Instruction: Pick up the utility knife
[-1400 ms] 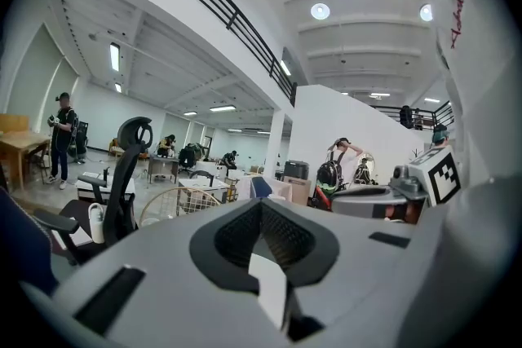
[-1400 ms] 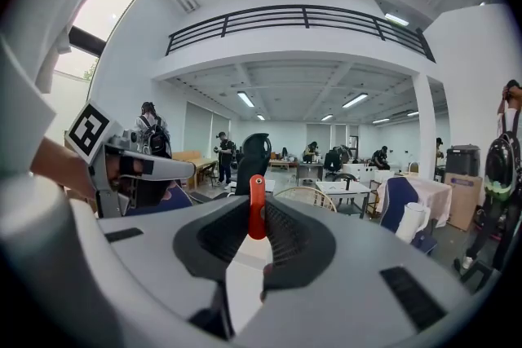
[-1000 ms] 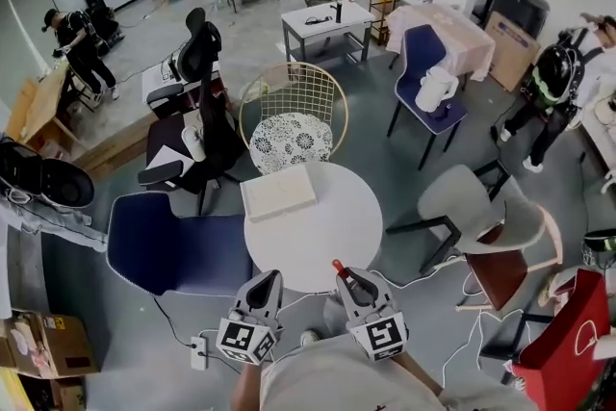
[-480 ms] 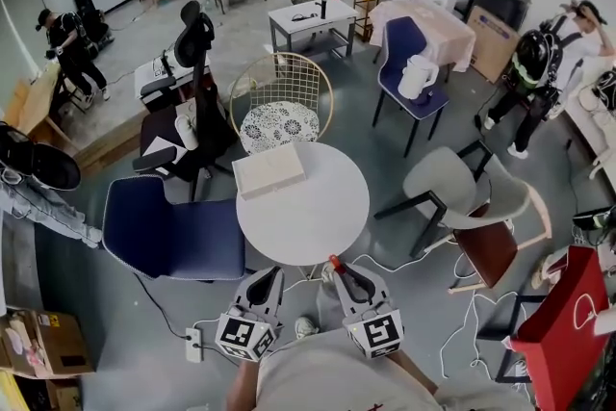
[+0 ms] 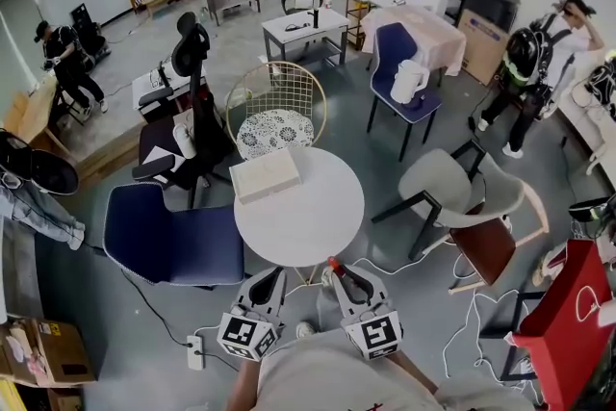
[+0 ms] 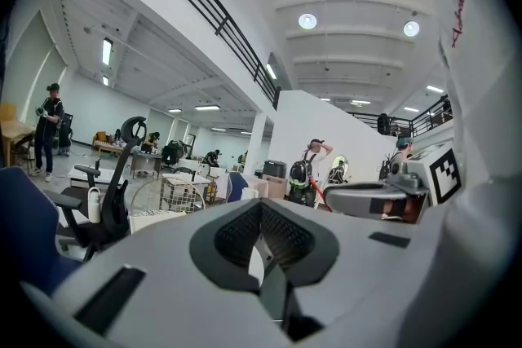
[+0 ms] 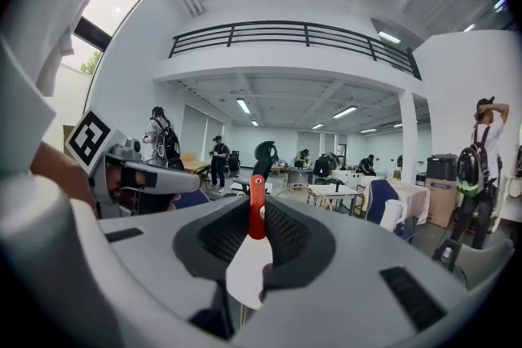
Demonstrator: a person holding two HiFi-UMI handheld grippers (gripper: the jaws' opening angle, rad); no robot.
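Clamping the knife (image 7: 256,212) lengthwise, red end jutting past the tips toward 12 o'clock, the right gripper's (image 5: 343,274) jaws already have it, with the left gripper (image 5: 271,277), jaws together and empty, at 9 o'clock and the table (image 5: 308,207) ahead.
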